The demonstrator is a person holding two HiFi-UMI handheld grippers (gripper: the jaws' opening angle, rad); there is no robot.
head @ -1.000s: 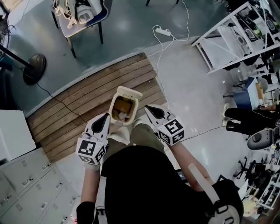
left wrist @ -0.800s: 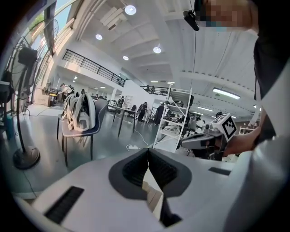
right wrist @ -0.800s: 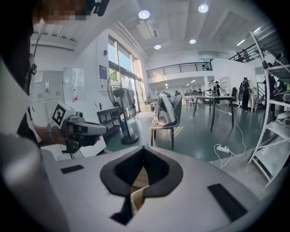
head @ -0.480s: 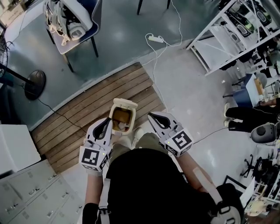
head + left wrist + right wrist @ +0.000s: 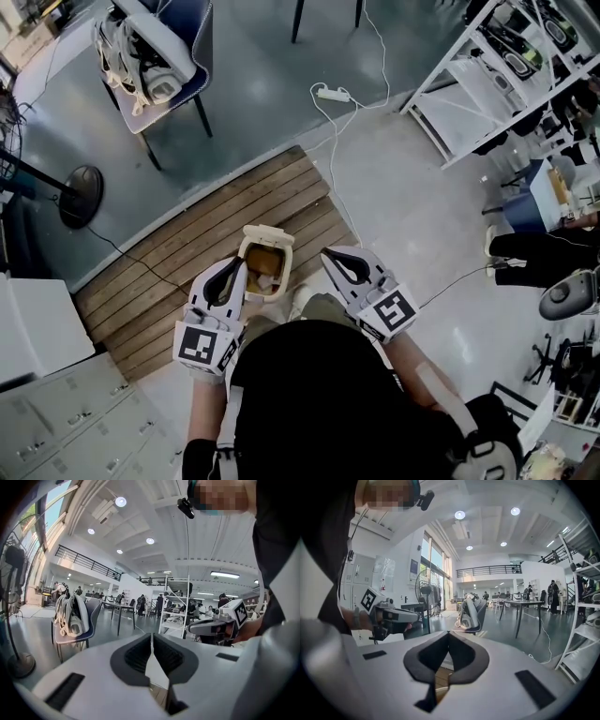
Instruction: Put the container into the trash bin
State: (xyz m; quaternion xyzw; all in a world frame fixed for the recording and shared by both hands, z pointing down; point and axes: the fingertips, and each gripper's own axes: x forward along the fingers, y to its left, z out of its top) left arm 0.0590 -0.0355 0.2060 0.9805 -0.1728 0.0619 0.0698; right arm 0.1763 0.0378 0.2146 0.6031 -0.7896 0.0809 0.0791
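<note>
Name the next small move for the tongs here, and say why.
Probably lower the left tongs to the bin's raised lid and tip it shut. Both the left tongs and the right tongs are shut and empty, and a tan thing, likely the container, already lies inside the open bin.

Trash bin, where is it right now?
Head view, lower centre: the trash bin stands open on the wooden platform, between the left gripper and the right gripper.
</note>
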